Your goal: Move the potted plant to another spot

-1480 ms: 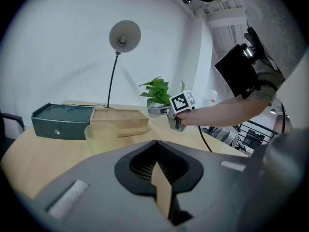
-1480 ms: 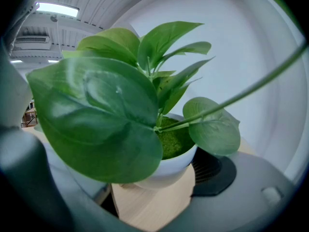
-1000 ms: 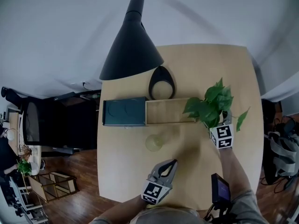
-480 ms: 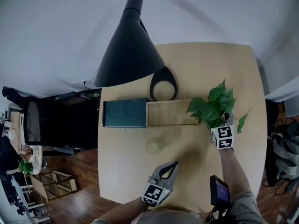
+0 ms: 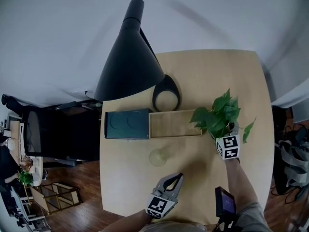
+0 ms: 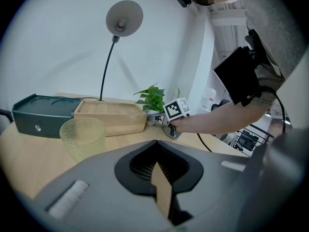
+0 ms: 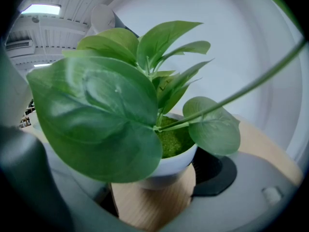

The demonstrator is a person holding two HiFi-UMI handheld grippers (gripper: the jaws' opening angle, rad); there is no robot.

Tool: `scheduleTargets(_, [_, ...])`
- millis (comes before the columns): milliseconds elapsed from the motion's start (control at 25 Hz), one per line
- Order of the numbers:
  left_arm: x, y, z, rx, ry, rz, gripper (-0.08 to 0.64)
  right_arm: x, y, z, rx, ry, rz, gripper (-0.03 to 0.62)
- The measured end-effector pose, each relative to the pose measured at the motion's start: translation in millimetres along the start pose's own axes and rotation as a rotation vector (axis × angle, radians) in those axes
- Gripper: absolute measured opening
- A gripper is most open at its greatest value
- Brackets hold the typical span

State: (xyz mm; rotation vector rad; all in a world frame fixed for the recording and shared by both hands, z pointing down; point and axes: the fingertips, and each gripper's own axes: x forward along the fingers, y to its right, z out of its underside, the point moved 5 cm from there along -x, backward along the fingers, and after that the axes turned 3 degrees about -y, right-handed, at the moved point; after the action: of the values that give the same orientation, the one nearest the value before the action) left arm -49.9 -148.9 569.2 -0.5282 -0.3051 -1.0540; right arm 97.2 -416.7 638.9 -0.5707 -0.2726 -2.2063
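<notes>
Task object: potted plant (image 5: 218, 116), toward the right of the tabletop (image 5: 212, 76). It is just beside the right end of the wooden tray (image 5: 175, 124), and its leaves overhang that corner.
Right tool (image 5: 225, 133): jaws set wide, with the white pot (image 7: 169, 166) filling the gap between them. A large leaf hides contact on one side. I judge this a clamp on the pot wall.
Grip placement: low on the pot, under the foliage, probably so the pads meet hard wall rather than leaves.
Pot height: the right gripper view shows wood grain right under the base. It is at or barely off the tabletop; I cannot separate the two.
Left tool (image 5: 178, 177): jaws together, nothing in them. It sits by the near edge, well apart from the plant. One hand appears enough for this load.
Neighbours: a glass cup (image 5: 158, 157) sits between the left tool and the tray. A dark box (image 5: 126, 124) touches the tray's left end. The lamp base (image 5: 166, 95) is behind the tray.
Route, judged: bare wood lies behind and to the near right of the plant. The tray and cup block the way left.
Risk, judged: the foliage is top-heavy and one long stem trails right. A tilted carry could tip the pot in the jaws.
</notes>
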Motion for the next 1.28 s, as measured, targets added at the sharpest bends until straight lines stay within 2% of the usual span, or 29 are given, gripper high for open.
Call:
scheduleTargets(440, [0,-1,0,0.004,0.003,0.003,-0.006,-1,-1,5,-0.013,-0.012,-0.029,0.489])
scheduleTargets(560, [0,0,-1,0.001,0.007,0.008,-0.006,-2,-1,8,0.017,-0.020,-0.047,0.537])
scheduleTargets(760, [0,3,-3,0.002,0.012,0.015,-0.006,-8,-4,13,0.002,-0.049,-0.054,0.546])
scheduleTargets(1280, [-7,21,-20,0.040,0.078,0.069,-0.006,-74,-22,19,-0.005,-0.064,-0.037,0.545])
